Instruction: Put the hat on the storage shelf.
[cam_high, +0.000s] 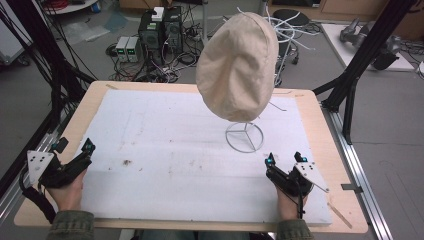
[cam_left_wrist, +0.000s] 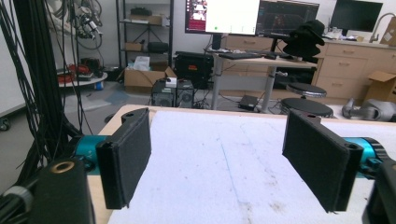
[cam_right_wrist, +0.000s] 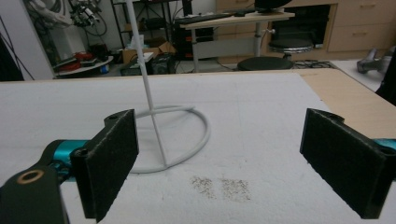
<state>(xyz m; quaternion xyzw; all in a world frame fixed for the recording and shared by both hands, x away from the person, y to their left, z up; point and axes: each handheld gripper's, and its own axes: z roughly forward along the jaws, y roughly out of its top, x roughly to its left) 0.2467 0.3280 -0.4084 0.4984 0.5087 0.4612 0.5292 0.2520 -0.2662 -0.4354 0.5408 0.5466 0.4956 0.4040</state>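
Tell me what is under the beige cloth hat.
Under the beige cloth hat a thin white wire stand shows its ring base on the white foam mat. The hat covers the stand's top, so that part cannot be seen.

The white mat lies open to both hands; the hat stand blocks the right-centre.

A beige cloth hat sits on top of a white wire stand. The stand is upright on the white mat, right of the middle.
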